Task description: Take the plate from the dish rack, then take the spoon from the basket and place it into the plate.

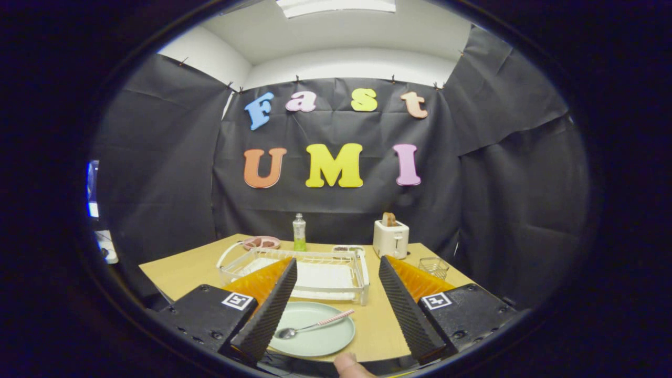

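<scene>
Spoon (314,326) lies on the plate (320,341), its bowl toward the left finger and its pink striped handle slanting up to the right, reaching the plate's far rim. Both sit on the table (178,273) between the fingers of the gripper (333,307), whose jaws stand wide apart and grip nothing; the left finger (270,310) overlaps the plate's left edge in the view, while the right finger (407,310) is clear of it. A fingertip (349,365) of the person shows just below the plate at the table's near edge. Just beyond the plate stands the white dish rack (315,273), with nothing standing in it. Beyond the right finger sits a small wire basket (433,266). Farther back, near the wall, are a pink dish (261,242), a green bottle (299,232) and a white toaster (390,238) with toast in its slot.
</scene>
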### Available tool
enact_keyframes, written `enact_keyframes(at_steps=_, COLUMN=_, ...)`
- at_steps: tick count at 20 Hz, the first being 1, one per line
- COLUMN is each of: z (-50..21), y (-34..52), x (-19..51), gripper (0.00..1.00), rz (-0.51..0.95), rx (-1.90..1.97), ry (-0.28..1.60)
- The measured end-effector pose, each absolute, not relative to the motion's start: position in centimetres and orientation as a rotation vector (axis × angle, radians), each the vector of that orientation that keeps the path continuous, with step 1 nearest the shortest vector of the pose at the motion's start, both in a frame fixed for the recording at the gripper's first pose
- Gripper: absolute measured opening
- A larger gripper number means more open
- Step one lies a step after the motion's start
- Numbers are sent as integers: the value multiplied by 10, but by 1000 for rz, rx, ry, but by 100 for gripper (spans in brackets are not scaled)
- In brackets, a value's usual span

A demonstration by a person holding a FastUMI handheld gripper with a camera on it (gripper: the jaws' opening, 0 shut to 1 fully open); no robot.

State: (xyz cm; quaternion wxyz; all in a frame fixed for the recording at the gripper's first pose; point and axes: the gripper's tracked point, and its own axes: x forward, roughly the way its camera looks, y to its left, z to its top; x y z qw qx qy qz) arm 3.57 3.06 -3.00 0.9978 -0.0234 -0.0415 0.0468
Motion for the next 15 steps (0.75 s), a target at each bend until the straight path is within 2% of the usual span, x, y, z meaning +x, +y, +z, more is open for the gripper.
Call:
enact_keyframes(at_steps=3, z=-25, y=21, x=20, gripper=100, rz=66, rx=-88, ry=-89)
enact_keyframes(at_steps=6, z=-25, y=27, x=6, gripper=100, rz=104, rx=-84, ry=-73)
enact_keyframes(at_steps=15, z=-23, y=2, x=0, gripper=100, rz=93, rx=-45, ry=-61)
